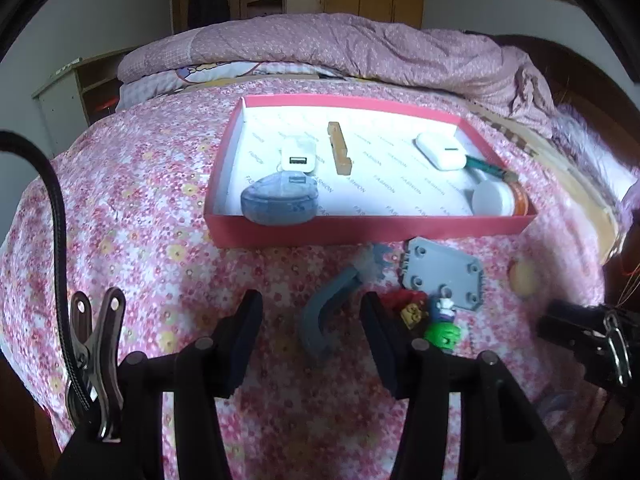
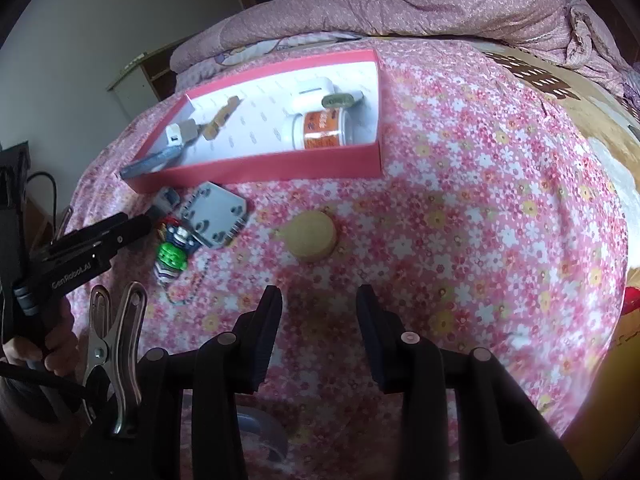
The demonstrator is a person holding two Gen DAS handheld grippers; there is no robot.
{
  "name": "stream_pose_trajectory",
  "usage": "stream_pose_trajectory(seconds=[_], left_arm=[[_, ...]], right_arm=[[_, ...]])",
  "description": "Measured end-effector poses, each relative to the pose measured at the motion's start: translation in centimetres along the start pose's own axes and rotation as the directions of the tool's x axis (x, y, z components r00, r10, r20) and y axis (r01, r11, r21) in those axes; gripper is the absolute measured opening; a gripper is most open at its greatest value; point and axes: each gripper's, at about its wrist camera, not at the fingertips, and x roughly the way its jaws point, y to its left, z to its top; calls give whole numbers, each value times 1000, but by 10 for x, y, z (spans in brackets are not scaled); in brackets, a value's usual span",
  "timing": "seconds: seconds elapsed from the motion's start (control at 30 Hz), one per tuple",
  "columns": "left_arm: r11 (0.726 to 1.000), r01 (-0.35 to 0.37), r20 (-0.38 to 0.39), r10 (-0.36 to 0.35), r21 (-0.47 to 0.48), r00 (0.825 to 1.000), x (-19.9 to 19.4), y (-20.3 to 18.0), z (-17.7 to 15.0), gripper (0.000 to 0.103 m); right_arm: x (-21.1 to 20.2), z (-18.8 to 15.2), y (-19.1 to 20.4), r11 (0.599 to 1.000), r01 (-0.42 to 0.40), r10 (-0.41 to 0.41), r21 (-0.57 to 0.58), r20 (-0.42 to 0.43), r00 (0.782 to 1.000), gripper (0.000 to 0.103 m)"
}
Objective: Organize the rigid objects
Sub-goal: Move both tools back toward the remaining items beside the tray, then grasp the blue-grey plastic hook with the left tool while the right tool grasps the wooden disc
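Note:
My left gripper (image 1: 312, 320) is open low over the flowered bedspread. A grey curved hook (image 1: 320, 320) lies between its fingers, untouched by either pad. Just right of it are small toy figures, one of them green (image 1: 442, 334), a grey plate with holes (image 1: 444, 276) and a blue toothed piece (image 1: 376, 260). My right gripper (image 2: 320, 312) is open and empty; a round yellow disc (image 2: 312, 236) lies on the spread just ahead of its fingertips. Behind stands the red box (image 1: 372, 232), holding a white charger (image 1: 298, 156), a blue oval case (image 1: 280, 200), a wooden block (image 1: 340, 152), a white case (image 1: 440, 150) and an orange-labelled bottle (image 2: 320, 128).
A rumpled pink quilt (image 1: 340, 44) is piled at the back of the bed. A green pen (image 1: 488, 166) lies in the box's right corner. A person's hand (image 2: 24, 352) holds the left gripper's handle at the left edge. The bedspread right of the disc is bare.

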Motion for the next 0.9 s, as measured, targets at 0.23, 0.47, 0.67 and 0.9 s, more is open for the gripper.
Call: stream_pose_trajectory(seconds=[0.23,0.47,0.67,0.9], left_arm=[[1000,10,9,-10,-1,1000,10,-1,0,36],[1000,11,6,-11,2,1000,1,4,-2,18],[1000,-6,17,6,-4,1000,-11,12,-11,18],[1000,-11,11,11,-10,1000,-1,9,-16,19]], right_arm=[[2,0,5,999,30,-29,-42,25,999,40],[4,-2,10,997,40,-37,-72,35,999,45],[6,5,13,996,44,-42,-76,34,999,45],[17,19,22,991,63,-56,-119,60,997,45]])
